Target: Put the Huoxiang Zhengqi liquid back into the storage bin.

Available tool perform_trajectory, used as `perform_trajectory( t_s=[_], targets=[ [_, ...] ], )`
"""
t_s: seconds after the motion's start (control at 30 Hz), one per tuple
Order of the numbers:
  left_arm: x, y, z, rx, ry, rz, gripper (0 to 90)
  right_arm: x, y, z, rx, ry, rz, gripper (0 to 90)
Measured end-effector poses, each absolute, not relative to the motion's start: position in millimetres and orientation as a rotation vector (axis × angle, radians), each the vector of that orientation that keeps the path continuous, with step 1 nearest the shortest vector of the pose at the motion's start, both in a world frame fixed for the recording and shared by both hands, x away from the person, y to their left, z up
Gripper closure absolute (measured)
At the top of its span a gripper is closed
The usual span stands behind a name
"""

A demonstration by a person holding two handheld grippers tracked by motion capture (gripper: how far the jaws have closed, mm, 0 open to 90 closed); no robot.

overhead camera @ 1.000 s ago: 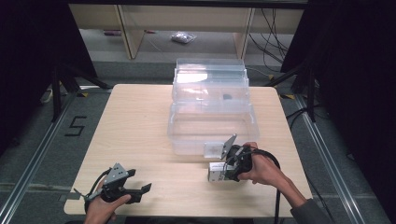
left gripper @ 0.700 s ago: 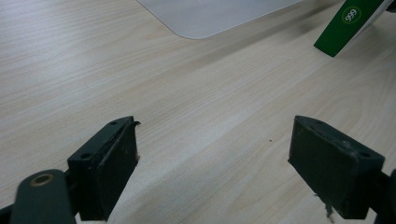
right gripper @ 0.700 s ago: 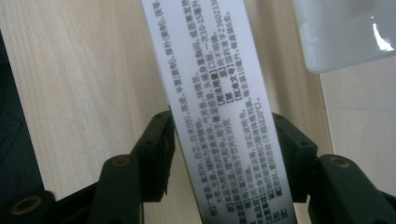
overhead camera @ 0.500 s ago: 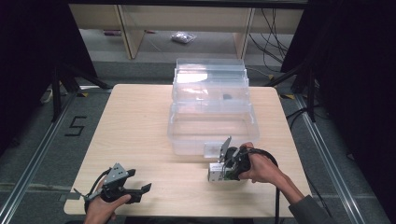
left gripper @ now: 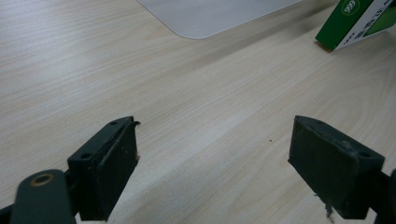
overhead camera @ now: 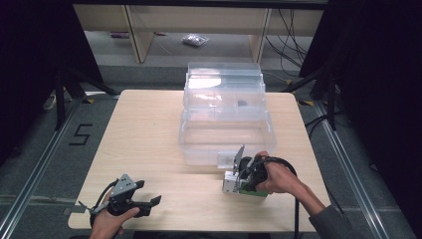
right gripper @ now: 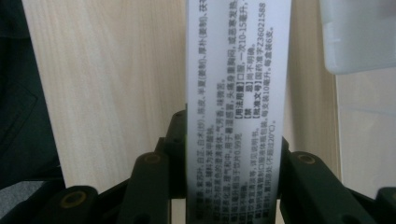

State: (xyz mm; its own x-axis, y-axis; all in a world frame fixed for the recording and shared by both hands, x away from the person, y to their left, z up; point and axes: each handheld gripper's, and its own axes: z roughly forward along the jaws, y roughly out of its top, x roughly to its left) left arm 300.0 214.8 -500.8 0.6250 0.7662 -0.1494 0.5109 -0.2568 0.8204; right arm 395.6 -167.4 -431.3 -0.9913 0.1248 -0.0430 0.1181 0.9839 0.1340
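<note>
We have the right gripper (overhead camera: pixel 238 175) clamped on the green and white box (overhead camera: pixel 234 183) just before the clear bin (overhead camera: pixel 226 142), likely to lift it in, while our left gripper (overhead camera: pixel 144 199) rests wide open, empty, near the table's (overhead camera: pixel 149 129) front edge.

This looks like a lab or recording room set up for trials, not a home. A plain pale wooden worktop (overhead camera: pixel 149 134) stands alone on grey carpet floor (overhead camera: pixel 35 149), with black curtains (overhead camera: pixel 30 64) hanging at both sides. A "5" (overhead camera: pixel 79 135) is marked in tape on the floor beside the worktop's left edge. Cables (overhead camera: pixel 291 30) trail along the floor beyond the far edge, near bare light wooden shelving (overhead camera: pixel 134 30).
</note>
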Motion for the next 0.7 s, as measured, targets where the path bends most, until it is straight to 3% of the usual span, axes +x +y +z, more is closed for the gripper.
perform_trajectory(
  t_s=[0.07, 0.7],
  targets=[
    [300, 214, -501, 1.917, 1.02, 0.354, 14.9, 391, -166, -426, 0.301, 3.073, 0.182, 65.2],
    [300, 215, -501, 1.923, 1.012, 0.349, 14.9, 392, -161, -380, 0.212, 3.07, 0.256, 65.2]
  ],
)
